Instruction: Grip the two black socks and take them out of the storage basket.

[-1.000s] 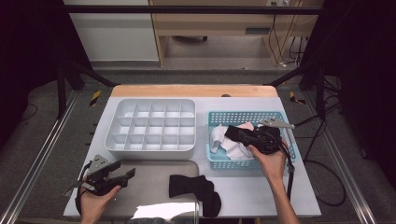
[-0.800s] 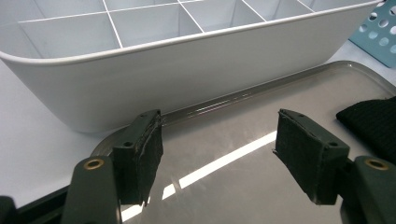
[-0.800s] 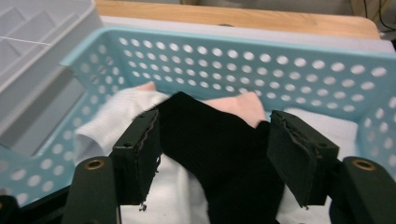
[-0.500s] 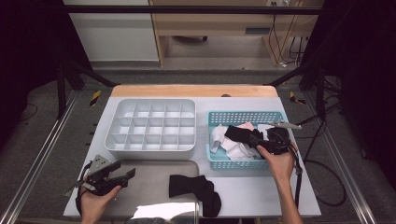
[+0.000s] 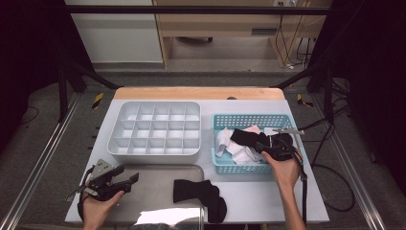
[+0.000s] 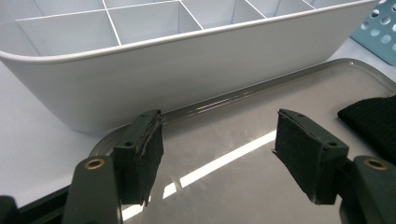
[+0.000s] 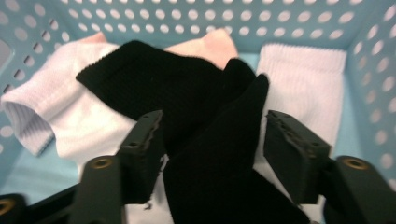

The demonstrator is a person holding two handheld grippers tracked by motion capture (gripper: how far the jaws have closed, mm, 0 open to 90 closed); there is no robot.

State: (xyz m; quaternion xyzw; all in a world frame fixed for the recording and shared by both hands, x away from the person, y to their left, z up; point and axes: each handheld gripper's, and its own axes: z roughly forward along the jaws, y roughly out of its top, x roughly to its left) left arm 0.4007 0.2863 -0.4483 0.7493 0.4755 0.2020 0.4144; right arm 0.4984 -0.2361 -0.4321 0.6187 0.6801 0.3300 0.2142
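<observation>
Black knit filled the space between the jaws of the right gripper (image 7: 212,154): a black sock (image 7: 187,107) lay in the blue basket (image 5: 225,122), draped over the white socks (image 7: 79,119) there, with a pale pink sock (image 7: 205,46) showing behind it against the basket's perforated far wall. In the right gripper view a fold of that black sock rose between the two pads, which stood apart on either side of it with a gap showing at each; the jaws had just been closing, and they did not yet press on the cloth. Seen from above, the right gripper (image 5: 268,148) reached over the basket's near wall, with the person's hand behind it.

Just beside the basket, on its left in the high view, sat the white divided organiser (image 5: 154,128), its compartments bare. In front of the basket, on the near part of the table, a second black sock (image 5: 201,194) lay partly on the right end of a metal tray (image 5: 158,175).

At the tray's far end from the basket, the left gripper (image 5: 125,178) hovered low over the metal. Its jaws stood wide apart with nothing between them; its own view showed the pads (image 6: 144,149) over the shiny tray (image 6: 233,163), the organiser's white wall (image 6: 187,74) just beyond them, and the edge of the second black sock (image 6: 373,121) on the basket's side.
</observation>
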